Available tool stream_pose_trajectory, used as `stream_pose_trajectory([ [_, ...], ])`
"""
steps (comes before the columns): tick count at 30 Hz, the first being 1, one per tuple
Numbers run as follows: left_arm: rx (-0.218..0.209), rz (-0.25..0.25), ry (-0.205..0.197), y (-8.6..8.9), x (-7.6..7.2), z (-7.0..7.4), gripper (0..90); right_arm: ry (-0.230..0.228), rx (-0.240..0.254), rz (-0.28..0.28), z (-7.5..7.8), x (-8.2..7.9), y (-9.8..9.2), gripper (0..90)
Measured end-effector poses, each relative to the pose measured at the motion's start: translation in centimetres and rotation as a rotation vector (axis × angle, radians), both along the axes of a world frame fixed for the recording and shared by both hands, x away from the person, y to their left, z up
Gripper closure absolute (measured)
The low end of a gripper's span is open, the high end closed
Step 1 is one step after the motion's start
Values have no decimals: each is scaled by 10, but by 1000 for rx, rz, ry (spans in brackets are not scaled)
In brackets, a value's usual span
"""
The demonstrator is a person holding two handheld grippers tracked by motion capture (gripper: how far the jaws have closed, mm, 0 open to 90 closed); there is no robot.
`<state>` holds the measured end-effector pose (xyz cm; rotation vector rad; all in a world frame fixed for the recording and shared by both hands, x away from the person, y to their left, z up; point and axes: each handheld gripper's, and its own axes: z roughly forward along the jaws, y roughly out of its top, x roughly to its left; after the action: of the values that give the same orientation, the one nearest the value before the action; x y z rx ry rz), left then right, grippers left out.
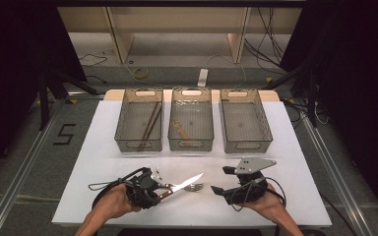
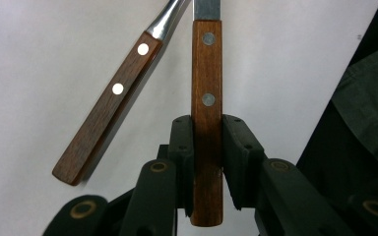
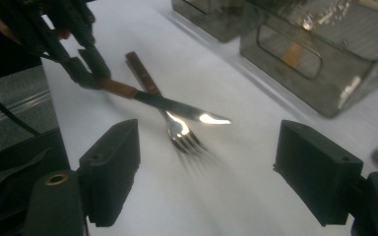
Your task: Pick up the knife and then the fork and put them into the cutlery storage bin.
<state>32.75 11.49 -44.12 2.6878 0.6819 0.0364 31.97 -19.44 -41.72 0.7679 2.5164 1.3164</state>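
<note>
My left gripper is clamped on the knife by its wooden handle, blade lifted over the fork lying on the white mat below the middle basket; my right gripper, jaws wide apart and holding nothing, faces the fork

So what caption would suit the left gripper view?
Black jaws clamp a knife's wooden handle, a fork's handle lying alongside.

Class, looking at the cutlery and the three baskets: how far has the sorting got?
Done: chopsticks lie in the left basket, and a wooden utensil in the middle basket. In hand: the left gripper is shut on the knife handle. Left: the fork lies on the table; the right basket looks empty.
</note>
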Motion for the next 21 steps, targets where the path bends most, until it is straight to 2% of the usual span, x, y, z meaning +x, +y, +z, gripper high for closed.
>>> stream_pose_trajectory([
  [5,-23,-19,24,-7,1,2,752,-28,-17,72,2,-6,18,259],
  [9,-38,-37,41,-15,2,6,751,-48,-52,120,-1,-9,32,265],
  [13,-29,-67,43,-25,4,9,752,-77,-96,165,-3,-12,44,267],
  [16,-20,-93,60,-33,5,11,752,-99,-129,193,-4,-15,50,271],
  [21,-20,-113,67,-43,7,14,751,-134,-176,239,-9,-18,60,286],
])
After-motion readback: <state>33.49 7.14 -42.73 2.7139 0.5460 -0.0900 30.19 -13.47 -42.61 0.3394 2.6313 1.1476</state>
